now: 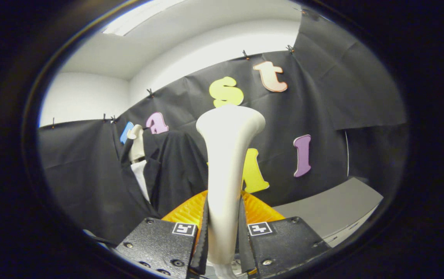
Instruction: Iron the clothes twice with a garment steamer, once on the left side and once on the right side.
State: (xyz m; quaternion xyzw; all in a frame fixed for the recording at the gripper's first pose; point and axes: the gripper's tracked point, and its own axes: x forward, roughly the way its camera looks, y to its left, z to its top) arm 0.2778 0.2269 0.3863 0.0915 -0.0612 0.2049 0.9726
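Observation:
My gripper (223,232) is shut on the white garment steamer (225,162), both fingers pressing its slim handle. The steamer stands upright between the fingers and flares out to a wide head at its top. Beyond the fingers and to their left, a dark jacket (175,170) over a white shirt (141,176) hangs on a pale mannequin neck (136,145). The steamer head is apart from the garment, to its right.
An orange ribbed object (262,211) lies just behind the fingers, under the steamer. A grey table surface (334,209) stretches to the right of the fingers. Black cloth walls close the booth behind the garment.

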